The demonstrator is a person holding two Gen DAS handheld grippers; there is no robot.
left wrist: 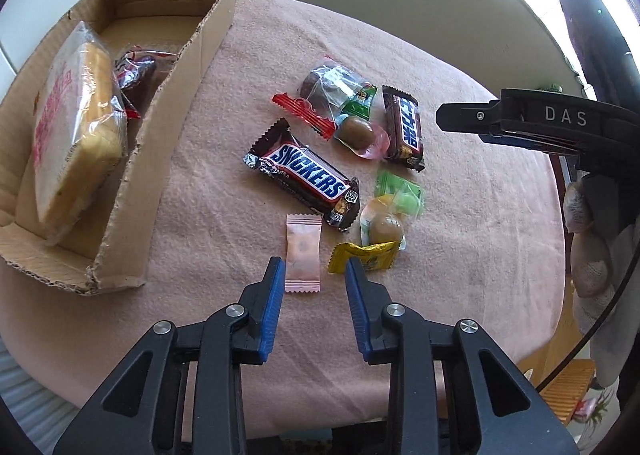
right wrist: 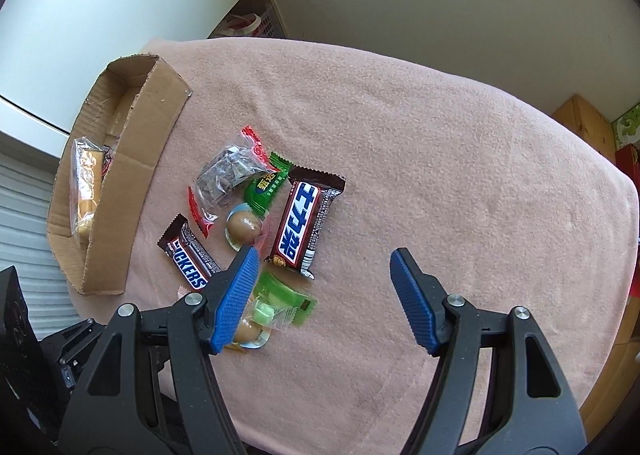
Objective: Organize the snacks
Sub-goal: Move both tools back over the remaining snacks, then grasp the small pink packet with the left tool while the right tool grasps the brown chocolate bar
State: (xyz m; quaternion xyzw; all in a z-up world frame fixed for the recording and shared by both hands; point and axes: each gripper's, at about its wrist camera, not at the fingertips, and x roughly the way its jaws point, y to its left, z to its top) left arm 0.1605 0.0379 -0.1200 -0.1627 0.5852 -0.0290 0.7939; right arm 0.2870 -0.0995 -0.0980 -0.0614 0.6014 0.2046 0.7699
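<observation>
Left tongs [left wrist: 314, 271] narrowly spread, empty, above pink candy sachet [left wrist: 303, 253] on tabletop [left wrist: 460, 215]; right tongs [right wrist: 324, 275] spread wide, empty. Centre pads over sachet, pinch its middle, lift clear, drop into cardboard box [left wrist: 168, 127].

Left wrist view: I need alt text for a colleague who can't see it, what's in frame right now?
The left tongs hang open above a pink candy sachet on a pink cloth, not gripping it. Beyond lie loose snacks, including a Snickers bar. At left a cardboard tray holds a wrapped cake; the right tongs enter at right.
</observation>
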